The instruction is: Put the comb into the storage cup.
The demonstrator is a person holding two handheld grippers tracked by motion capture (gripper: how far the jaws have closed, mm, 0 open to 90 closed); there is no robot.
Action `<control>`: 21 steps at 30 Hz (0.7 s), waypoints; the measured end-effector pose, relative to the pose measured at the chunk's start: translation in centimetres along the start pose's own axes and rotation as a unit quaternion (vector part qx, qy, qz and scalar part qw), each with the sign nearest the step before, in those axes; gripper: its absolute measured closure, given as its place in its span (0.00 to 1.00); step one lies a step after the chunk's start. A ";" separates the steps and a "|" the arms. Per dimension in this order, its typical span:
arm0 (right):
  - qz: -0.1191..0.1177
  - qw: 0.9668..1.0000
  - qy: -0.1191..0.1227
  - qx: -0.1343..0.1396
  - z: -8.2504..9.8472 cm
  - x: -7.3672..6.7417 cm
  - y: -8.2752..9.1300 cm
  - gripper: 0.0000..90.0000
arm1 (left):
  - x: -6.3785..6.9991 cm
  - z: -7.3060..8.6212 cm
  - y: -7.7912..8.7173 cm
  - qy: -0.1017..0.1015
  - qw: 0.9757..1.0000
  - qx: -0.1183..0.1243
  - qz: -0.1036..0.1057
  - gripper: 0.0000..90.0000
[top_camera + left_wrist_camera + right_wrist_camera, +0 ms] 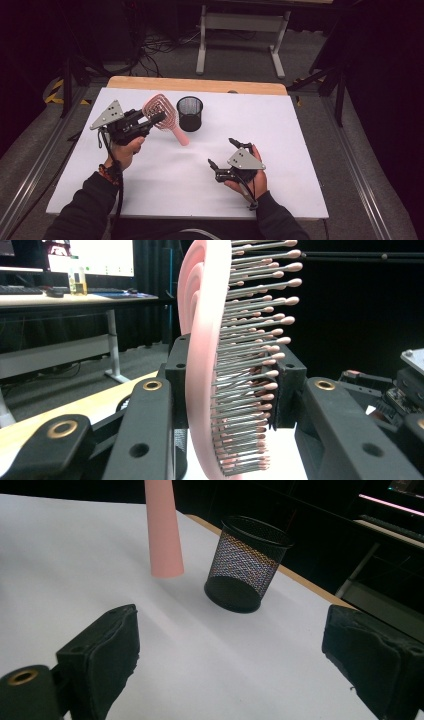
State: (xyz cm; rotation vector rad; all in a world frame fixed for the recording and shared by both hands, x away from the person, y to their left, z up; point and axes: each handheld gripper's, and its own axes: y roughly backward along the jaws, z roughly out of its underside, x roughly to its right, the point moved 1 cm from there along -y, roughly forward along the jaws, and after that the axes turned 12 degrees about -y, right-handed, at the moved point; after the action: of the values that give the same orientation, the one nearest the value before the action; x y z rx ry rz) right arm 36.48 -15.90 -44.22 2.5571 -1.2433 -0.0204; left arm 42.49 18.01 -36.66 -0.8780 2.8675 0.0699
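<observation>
A pink hairbrush [162, 114] is lifted off the white table, its handle [181, 135] slanting down to the right. My left gripper [156, 117] is shut on the brush's head; in the left gripper view the bristled head [235, 360] stands upright between the black jaws. A black mesh cup [190, 113] stands upright just right of the brush. My right gripper [223, 154] rests low over the table at the front right, open with nothing between its fingers. Its view has the pink handle [162, 530] hanging above the table and the mesh cup [247, 562] behind it.
The white sheet [280, 135] covers the table, with a wooden edge [200, 85] at the far side. A desk frame [240, 30] stands on the floor beyond. Metal rails [350, 155] run along both sides of the table.
</observation>
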 end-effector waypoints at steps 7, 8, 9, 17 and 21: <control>0.000 1.000 -0.003 0.001 0.0 0.1 0.0 0.10 | -0.8 -1.5 -0.2 -0.013 1.000 -0.001 -0.009 0.71; 0.000 1.000 -0.002 0.001 0.0 0.1 0.0 0.10 | -0.8 -1.7 -0.3 -0.016 1.000 -0.001 -0.009 0.71; 0.000 1.000 -0.002 0.001 0.0 0.1 0.0 0.10 | -0.9 -1.9 -0.3 -0.016 1.000 0.002 -0.010 0.71; -0.001 1.000 -0.004 -0.001 0.1 0.0 0.0 0.10 | -1.4 -3.5 -0.7 -0.024 0.999 0.012 -0.017 0.71; -0.002 1.000 -0.004 -0.001 0.1 0.0 -0.1 0.10 | -1.5 -3.8 -0.8 -0.027 0.999 0.012 -0.019 0.71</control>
State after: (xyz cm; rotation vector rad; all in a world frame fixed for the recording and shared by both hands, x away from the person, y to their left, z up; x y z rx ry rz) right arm 36.53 -15.92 -44.33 2.5600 -1.2402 -0.0344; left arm 43.72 17.81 -32.66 -0.9099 2.7946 0.0546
